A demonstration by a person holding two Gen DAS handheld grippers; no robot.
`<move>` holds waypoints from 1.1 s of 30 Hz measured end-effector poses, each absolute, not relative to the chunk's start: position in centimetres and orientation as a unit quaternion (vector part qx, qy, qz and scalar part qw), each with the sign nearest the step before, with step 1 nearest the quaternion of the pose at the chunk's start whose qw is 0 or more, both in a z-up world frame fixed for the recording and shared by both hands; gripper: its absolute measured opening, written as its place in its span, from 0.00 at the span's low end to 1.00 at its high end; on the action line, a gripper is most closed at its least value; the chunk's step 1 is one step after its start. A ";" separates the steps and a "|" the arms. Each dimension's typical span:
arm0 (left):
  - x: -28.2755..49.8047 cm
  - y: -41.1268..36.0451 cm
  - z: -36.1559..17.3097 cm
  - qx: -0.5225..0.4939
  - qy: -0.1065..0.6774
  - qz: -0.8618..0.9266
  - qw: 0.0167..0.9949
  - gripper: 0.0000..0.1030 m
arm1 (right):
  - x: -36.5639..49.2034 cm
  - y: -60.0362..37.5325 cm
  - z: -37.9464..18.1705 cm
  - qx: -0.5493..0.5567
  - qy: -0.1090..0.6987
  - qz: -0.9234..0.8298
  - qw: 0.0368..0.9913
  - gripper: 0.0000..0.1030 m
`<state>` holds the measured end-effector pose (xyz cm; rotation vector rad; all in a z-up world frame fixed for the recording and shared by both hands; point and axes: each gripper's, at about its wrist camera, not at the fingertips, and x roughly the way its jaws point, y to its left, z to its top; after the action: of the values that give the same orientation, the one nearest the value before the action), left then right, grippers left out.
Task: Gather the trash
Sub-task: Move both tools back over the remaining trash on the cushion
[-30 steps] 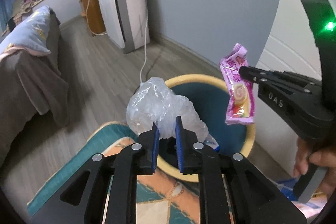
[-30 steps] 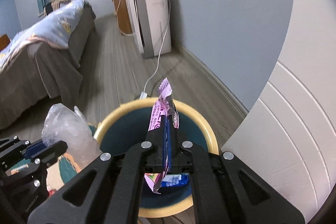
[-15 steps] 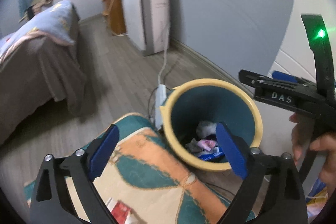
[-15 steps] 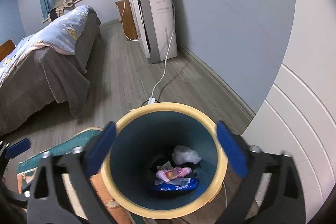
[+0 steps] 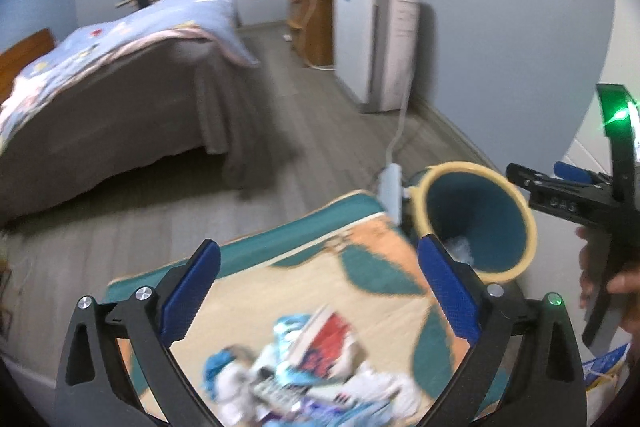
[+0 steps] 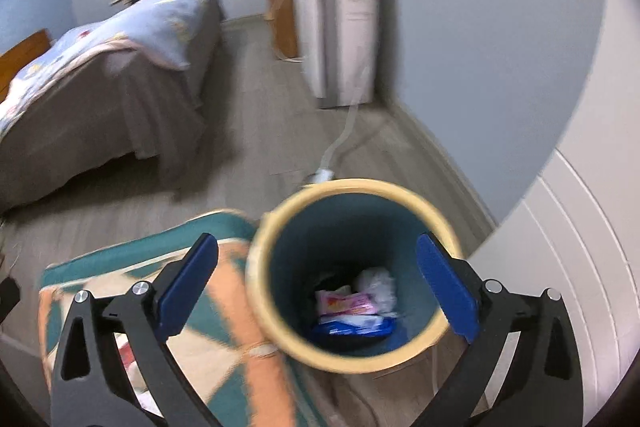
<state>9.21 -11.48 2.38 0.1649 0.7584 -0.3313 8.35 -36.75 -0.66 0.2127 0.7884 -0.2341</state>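
Both your claws gape, released and empty: left gripper [image 5: 318, 281] opening over the litter pile [image 5: 304, 379], right gripper [image 6: 318, 281] above the bin [image 6: 352, 359].

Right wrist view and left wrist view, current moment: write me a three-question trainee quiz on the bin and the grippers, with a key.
1. True or false: the right gripper holds a wrapper.
2. Which lies inside the bin? A pink wrapper, B a shoe, C a book.
3. Fill in: the pile of litter still to collect lies on the ____, below the left gripper, whose jaws are still opening with nothing between them.

Key: 1 false; 2 A; 3 rug.
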 end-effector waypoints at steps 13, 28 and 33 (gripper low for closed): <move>5.9 0.4 -3.6 0.043 0.463 0.005 0.885 0.95 | 5.3 -22.3 0.1 0.026 0.407 -0.025 0.913 0.94; 4.9 3.1 -6.8 0.060 0.485 0.025 0.872 0.95 | 3.9 -16.1 -5.0 -0.152 0.438 -0.016 0.886 0.94; 4.8 2.0 -7.4 0.087 0.490 0.010 0.867 0.95 | 4.2 -16.5 -6.6 -0.140 0.471 -0.013 0.871 0.94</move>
<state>4.76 2.04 -7.40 0.1825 1.0257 0.0214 4.24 -16.52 -6.61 -0.2928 0.9854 -0.0263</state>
